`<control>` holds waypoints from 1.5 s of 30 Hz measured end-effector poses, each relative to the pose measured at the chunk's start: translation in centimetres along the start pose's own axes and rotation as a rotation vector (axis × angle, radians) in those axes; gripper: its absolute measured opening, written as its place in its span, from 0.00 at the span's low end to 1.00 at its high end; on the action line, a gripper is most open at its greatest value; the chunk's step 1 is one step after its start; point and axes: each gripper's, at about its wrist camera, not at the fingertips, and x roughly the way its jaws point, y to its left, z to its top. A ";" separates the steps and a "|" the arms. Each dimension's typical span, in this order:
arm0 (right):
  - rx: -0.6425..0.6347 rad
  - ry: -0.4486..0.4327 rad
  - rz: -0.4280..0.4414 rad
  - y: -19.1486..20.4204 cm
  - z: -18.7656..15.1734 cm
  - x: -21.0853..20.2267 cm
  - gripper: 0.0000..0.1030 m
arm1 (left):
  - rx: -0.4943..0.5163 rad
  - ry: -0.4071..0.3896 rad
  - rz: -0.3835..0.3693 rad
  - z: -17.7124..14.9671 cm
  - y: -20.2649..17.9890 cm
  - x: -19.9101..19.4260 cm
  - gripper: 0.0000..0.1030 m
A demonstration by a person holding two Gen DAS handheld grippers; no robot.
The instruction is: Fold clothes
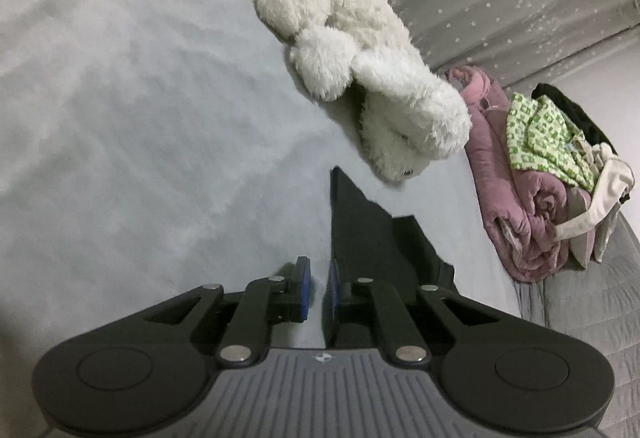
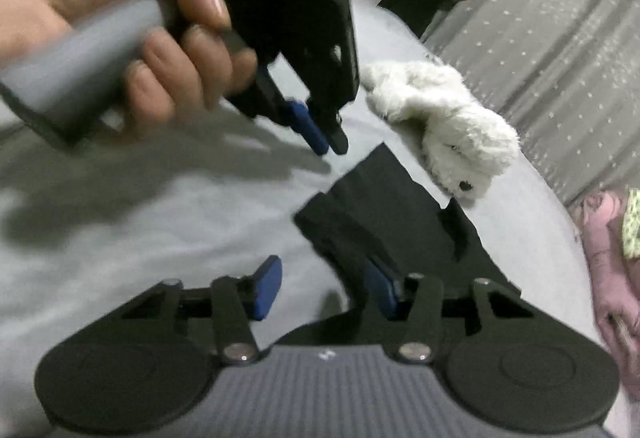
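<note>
Black garment (image 1: 360, 238) flat on bed (image 1: 140, 97), just beside white plush dog (image 1: 384, 93). Left tongs (image 1: 318, 290) narrow, nothing gripped, near garment edge. Right tongs (image 2: 324, 290) half spread, empty, over garment.

Each camera sits on a gripper and looks forward and down, close over the bed (image 1: 140, 97). Both views share the black cloth (image 1: 360, 230) near and the white plush (image 2: 444, 117) farther right.
</note>
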 end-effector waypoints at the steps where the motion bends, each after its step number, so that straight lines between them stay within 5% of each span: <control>1: -0.021 0.004 -0.003 0.0 0.3 0.6 0.43 | 0.003 0.004 -0.003 0.0 -0.1 0.1 0.11; 7: -0.107 0.006 -0.034 0.5 2.0 3.2 0.42 | 0.017 0.014 -0.032 -0.1 -0.8 0.1 0.23; 9: -0.095 0.004 -0.018 0.6 2.2 3.9 0.28 | 0.011 0.019 -0.029 0.0 -0.7 0.1 0.27; 10: -0.088 0.003 -0.009 0.7 2.3 4.2 0.10 | 0.003 0.026 -0.036 0.0 -0.6 0.1 0.28; 17: 0.093 -0.066 -0.026 -1.3 2.0 3.6 0.10 | -0.021 0.030 -0.072 0.2 -0.6 0.0 0.51; 22: 0.205 -0.108 -0.017 -3.2 1.8 3.1 0.10 | -0.034 0.022 -0.082 0.4 -0.5 -0.2 0.55; 37: 0.269 -0.167 -0.014 -4.4 1.8 0.5 0.10 | -0.056 0.003 -0.184 -0.2 -1.1 1.1 0.77; 39: 0.275 -0.173 -0.012 -4.4 1.6 0.4 0.10 | -0.039 0.004 -0.198 -0.4 -1.6 1.7 0.75; 40: 0.281 -0.177 -0.011 -4.5 1.5 0.3 0.10 | -0.016 -0.002 -0.198 -0.5 -2.0 2.0 0.64; 41: 0.288 -0.180 -0.008 -4.7 1.4 0.3 0.09 | -0.004 0.001 -0.193 -0.6 -2.2 2.3 0.40; 43: 0.305 -0.186 -0.003 -4.9 1.2 0.1 0.09 | 0.004 0.017 -0.175 -0.9 -2.3 3.1 0.09; 45: 0.310 -0.192 -0.008 -4.8 1.2 -0.2 0.09 | 0.026 0.018 -0.158 -1.3 -2.3 3.5 0.03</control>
